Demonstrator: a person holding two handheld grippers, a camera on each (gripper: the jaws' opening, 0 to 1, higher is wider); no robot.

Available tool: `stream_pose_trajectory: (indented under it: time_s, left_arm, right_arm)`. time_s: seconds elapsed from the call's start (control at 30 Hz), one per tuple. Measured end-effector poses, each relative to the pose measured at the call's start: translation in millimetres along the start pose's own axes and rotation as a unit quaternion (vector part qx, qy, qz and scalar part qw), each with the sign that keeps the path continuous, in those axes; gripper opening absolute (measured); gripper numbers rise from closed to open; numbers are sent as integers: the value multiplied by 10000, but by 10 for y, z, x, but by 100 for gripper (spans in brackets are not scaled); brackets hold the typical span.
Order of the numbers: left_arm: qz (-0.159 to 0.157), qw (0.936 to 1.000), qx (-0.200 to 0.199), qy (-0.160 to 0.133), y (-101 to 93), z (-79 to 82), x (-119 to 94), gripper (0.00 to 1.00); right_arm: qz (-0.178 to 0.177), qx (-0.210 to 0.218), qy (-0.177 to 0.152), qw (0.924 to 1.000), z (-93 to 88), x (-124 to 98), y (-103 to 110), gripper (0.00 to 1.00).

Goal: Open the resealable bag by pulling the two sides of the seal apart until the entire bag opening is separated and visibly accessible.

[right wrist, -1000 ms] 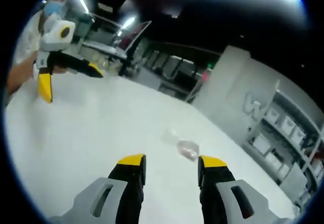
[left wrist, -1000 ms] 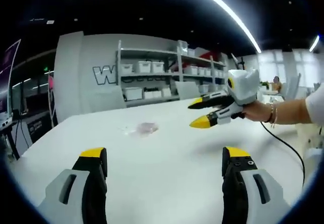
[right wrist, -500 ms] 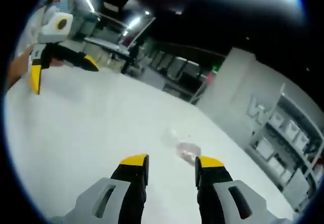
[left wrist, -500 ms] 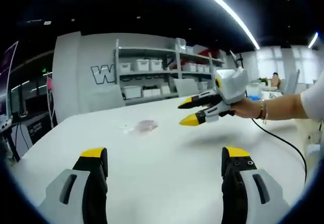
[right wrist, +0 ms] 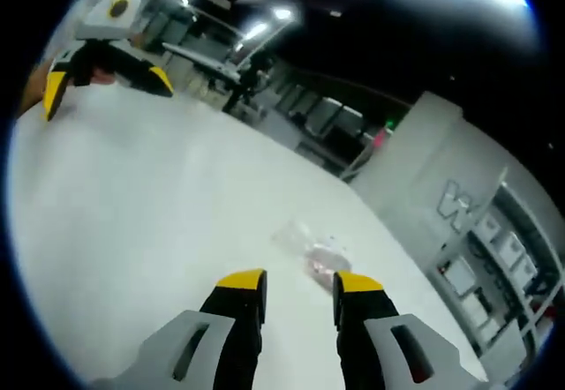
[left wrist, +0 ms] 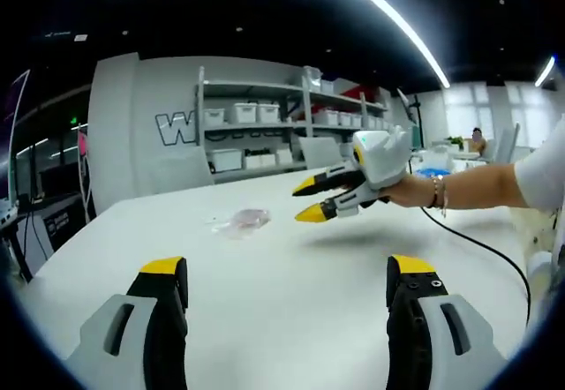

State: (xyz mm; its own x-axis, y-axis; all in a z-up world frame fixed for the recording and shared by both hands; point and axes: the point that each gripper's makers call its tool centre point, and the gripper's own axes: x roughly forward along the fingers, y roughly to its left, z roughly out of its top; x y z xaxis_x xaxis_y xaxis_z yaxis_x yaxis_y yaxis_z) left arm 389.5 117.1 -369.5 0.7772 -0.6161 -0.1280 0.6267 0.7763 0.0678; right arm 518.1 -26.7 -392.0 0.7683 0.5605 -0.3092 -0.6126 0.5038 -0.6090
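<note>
A small clear resealable bag (left wrist: 243, 221) with something pinkish inside lies flat on the white table (left wrist: 291, 319), far ahead of my left gripper (left wrist: 287, 271), whose jaws stand wide open with nothing between them. My right gripper (left wrist: 309, 201), held by a hand, hovers above the table to the right of the bag, its yellow tips apart. In the right gripper view the bag (right wrist: 313, 251) lies just beyond my right gripper (right wrist: 300, 281), which is open with a narrow gap and holds nothing. The left gripper (right wrist: 108, 87) shows far off at the upper left, open.
Shelves with white bins (left wrist: 265, 112) stand behind the table beside a grey wall with a large W (left wrist: 172, 128). A black cable (left wrist: 477, 244) trails from the right gripper across the table's right side. Desks with monitors (right wrist: 221, 63) stand beyond the far edge.
My right gripper has moved leftward toward the bag, and its jaws have narrowed a little. The left gripper has stayed about where it was, still wide open.
</note>
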Motion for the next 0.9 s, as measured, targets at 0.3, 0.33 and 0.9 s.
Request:
stream_pose_trajectory:
  time_s: [0.3,0.33,0.9]
  left_arm:
    - [-99,9999,-26,61,-57,-15,-13,92]
    - [-103,9999,-29,84,-57,-24,-21,92]
    - [-87,9998,55,157,-1,-79,-54,92]
  right_arm:
    - [112,-432,155,9989,-41,172,37,26]
    - [120,-501,153,9986,-43,194,47,25]
    - [120,-1887,328,9814,-85,609,33,22]
